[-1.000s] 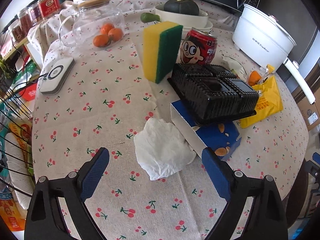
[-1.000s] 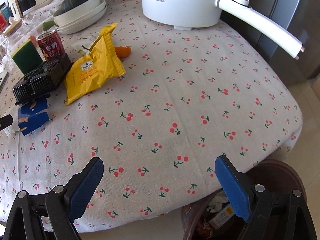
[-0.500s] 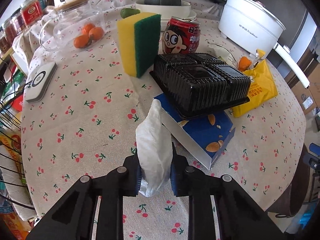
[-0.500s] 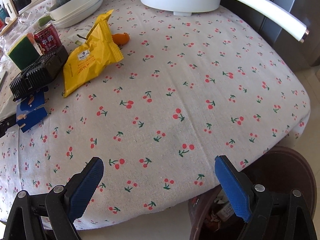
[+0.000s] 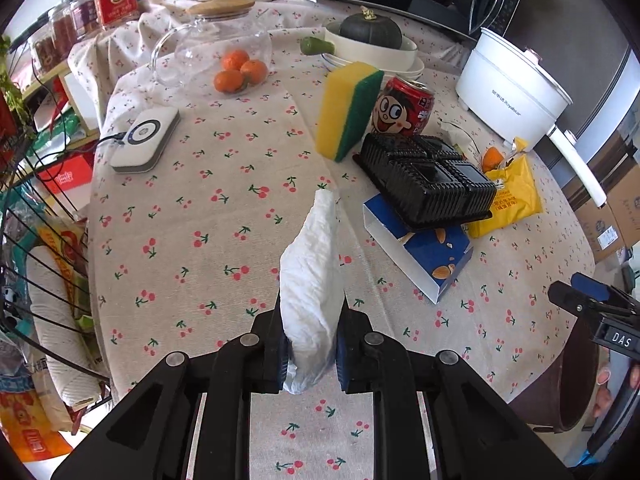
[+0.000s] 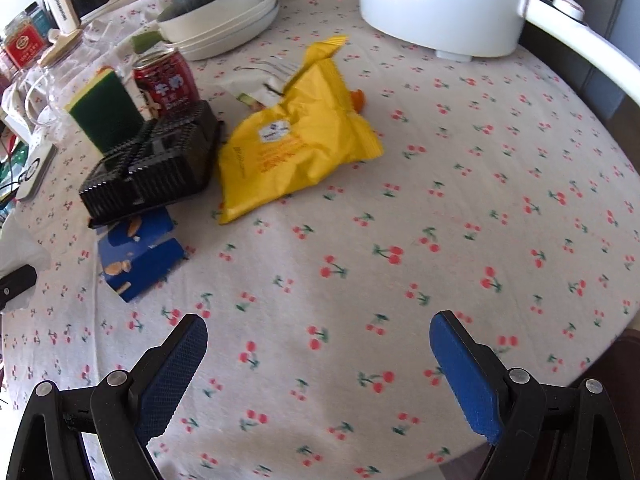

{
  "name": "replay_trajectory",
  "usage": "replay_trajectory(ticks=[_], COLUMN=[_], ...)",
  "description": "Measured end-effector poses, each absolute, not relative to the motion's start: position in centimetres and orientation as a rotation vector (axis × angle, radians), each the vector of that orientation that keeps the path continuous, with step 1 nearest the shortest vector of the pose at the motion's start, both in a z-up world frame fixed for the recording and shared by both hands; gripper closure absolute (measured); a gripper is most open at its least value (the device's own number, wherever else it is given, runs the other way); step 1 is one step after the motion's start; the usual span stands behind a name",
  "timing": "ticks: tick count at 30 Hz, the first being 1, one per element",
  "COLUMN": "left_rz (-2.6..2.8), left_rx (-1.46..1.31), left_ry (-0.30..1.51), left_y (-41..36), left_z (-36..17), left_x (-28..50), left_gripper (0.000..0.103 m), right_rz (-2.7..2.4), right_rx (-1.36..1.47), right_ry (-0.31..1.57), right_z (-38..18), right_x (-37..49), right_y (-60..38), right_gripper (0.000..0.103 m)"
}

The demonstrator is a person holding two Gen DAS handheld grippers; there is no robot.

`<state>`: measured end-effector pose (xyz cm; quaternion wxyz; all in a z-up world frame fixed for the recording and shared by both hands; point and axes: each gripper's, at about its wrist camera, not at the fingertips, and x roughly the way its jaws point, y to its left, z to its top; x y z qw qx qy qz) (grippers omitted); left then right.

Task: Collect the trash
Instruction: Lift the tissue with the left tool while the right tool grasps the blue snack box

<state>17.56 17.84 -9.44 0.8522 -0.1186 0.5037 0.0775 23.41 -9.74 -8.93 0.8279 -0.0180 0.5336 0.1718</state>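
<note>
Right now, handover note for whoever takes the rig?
Left claw: shut on the crumpled tissue, lifted off the tablecloth.
Right claw: open, empty, above bare cloth near the table edge.
Still on the table: yellow snack bag, black plastic tray resting on the blue box.
Done: tissue picked up.
Left: bin it, likely the brown bin, then the rest.

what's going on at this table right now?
Trash pickup, mid-run. The left claw is shut on a crumpled white tissue, which is clamped between its pads and held above the cherry-print tablecloth. The right claw is open and empty over a bare stretch of cloth. Left on the table: a yellow snack bag, a black plastic tray resting on a blue box, and a red can.
</note>
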Motion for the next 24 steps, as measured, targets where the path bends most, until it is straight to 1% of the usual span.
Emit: replay_trajectory(ticks=[7,14,24], left_rz=[0.149,0.118,0.113], left_rx=[-0.267,-0.305,-0.31], left_ry=[1.061,1.072,1.107], left_y=[19.1,19.2,19.3], left_z=[-8.9,-8.8,-9.7], left_x=[15.6,15.2,15.3], left_gripper=[0.084,0.084,0.084], right_rz=[0.533,0.61,0.575], right_rx=[-0.124,-0.199,-0.242], right_ry=[1.084,1.057,1.044], right_z=[-10.4,-12.2,-13.9], right_x=[23.3,23.6,25.1], right_y=[-2.8,1.8,2.7], right_gripper=[0.009,0.008,0.008])
